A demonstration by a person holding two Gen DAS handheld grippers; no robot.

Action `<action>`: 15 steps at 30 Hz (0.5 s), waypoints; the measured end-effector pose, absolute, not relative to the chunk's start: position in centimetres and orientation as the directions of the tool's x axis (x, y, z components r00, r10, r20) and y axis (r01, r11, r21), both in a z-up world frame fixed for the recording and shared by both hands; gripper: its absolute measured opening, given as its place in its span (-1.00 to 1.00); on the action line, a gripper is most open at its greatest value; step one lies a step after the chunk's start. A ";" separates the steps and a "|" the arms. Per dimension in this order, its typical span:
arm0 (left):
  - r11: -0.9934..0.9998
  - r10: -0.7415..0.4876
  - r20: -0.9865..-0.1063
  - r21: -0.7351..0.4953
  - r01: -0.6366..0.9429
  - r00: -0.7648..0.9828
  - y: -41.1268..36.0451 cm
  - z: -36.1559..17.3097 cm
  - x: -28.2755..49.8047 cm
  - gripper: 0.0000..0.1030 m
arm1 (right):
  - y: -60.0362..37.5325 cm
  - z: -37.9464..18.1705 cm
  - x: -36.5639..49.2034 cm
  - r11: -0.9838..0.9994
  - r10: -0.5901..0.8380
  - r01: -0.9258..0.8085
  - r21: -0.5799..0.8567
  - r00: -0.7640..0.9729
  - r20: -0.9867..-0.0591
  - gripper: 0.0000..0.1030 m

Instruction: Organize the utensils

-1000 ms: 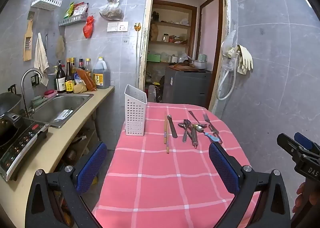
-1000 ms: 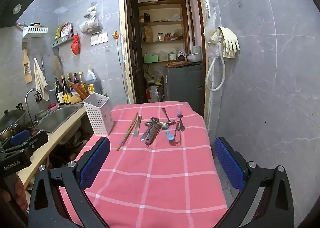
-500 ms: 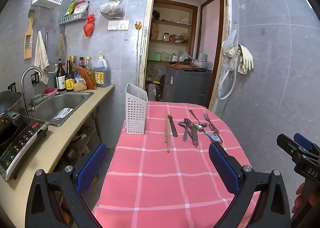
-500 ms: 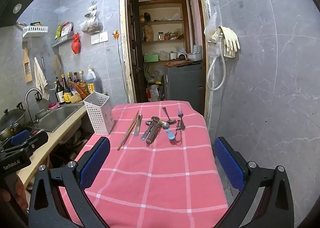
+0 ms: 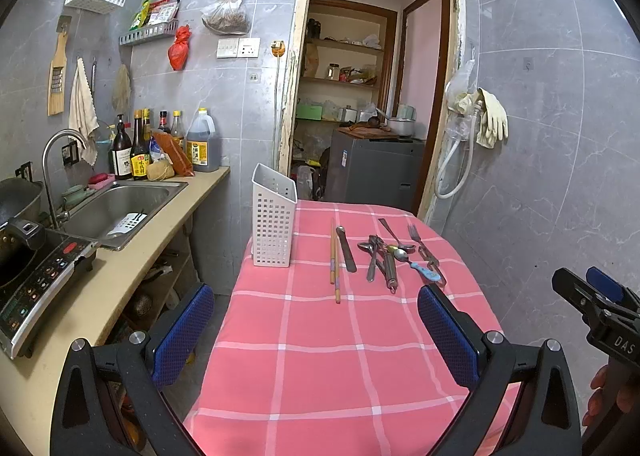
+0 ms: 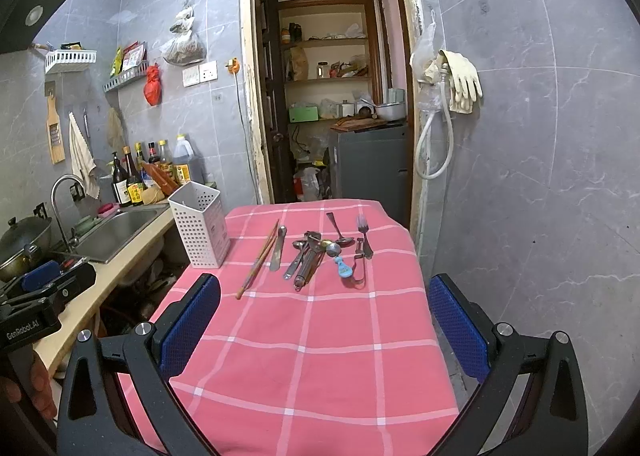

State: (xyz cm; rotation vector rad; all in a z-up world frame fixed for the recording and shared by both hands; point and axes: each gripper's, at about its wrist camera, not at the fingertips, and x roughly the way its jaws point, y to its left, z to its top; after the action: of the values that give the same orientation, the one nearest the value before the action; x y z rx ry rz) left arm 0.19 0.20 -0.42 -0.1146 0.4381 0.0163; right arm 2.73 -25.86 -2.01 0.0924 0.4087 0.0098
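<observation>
Nothing is sorted yet: the utensils [image 6: 316, 248] lie loose at the far end of the bench [image 6: 312, 356], right of the seemingly empty white holder [image 6: 200, 226]. Left gripper [image 5: 312, 336] and right gripper [image 6: 324, 332] hover near, spread, holding nothing.

Both views are evenly and fairly brightly lit by soft, diffuse light with a cool grey cast; shadows are faint. The room [image 5: 360, 68] beyond the doorway, far ahead of each hand-held gripper, looks warmer. Mild glare sits on the wall tiles [image 6: 520, 104]. Fisheye distortion bends straight lines near the edges, and black vignetting fills the corners. Focus is sharp throughout.
</observation>
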 end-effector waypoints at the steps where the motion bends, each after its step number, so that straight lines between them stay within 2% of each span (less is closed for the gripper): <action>1: 0.993 -0.009 -0.425 -0.108 -0.041 0.905 0.2 -0.4 0.2 0.99 | -25.8 -2.0 2.8 0.996 0.027 0.010 0.091 0.918 -0.396 0.98; 15: 0.993 -0.011 -0.425 -0.108 -0.038 0.905 0.5 -1.0 -0.1 0.99 | -25.7 -1.9 2.8 0.996 0.025 0.012 0.089 0.917 -0.398 0.98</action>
State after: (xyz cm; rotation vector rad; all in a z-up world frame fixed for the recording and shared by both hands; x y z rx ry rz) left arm -0.13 0.45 -0.98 -0.1146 0.4393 0.0139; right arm 2.79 -25.67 -1.95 0.0906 0.4108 0.0069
